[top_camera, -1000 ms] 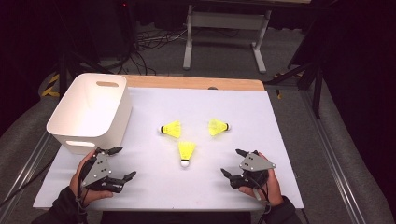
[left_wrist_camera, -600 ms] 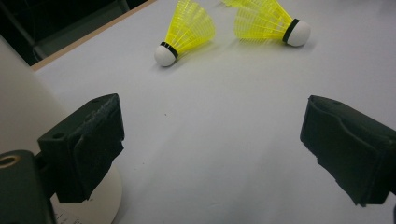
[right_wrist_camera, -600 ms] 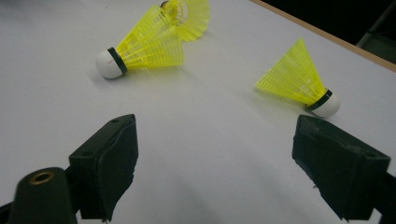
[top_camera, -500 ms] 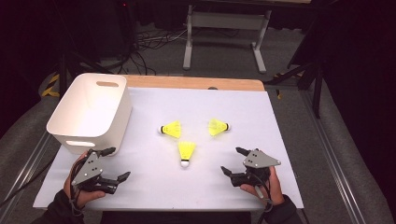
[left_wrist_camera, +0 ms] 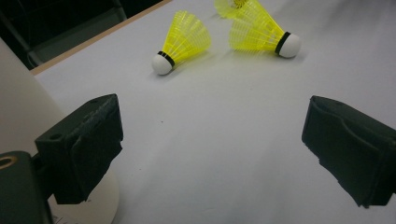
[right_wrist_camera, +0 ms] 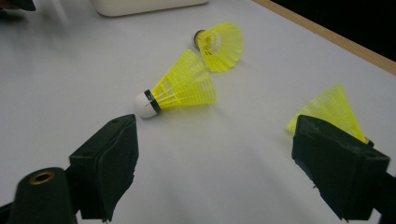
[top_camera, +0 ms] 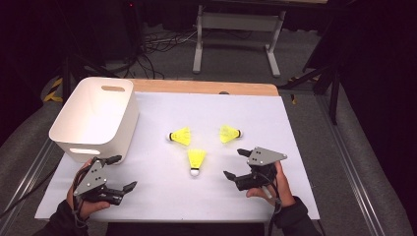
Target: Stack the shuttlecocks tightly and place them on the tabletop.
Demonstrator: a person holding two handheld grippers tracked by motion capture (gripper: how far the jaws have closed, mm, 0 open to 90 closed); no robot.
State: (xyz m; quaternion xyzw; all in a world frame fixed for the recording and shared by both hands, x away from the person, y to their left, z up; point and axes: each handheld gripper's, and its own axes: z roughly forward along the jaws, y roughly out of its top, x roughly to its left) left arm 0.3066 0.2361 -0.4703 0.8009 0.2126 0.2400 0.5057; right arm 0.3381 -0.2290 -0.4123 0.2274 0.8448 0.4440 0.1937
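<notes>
Shuttlecock (top_camera: 196, 160) lies near right hand-held gripper (top_camera: 237, 163).

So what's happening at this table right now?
A person holds a gripper in each hand near the table's front edge. The left gripper and the right gripper are both open and hold nothing. Three yellow shuttlecocks lie loose on the white table, none touched yet. A white bin stands at the left, and the part of its inside that shows looks empty.

Shuttlecocks (top_camera: 196, 159): yellow plastic skirts; bin (top_camera: 96, 118): smooth white plastic; tabletop (top_camera: 295, 137): matt.
</notes>
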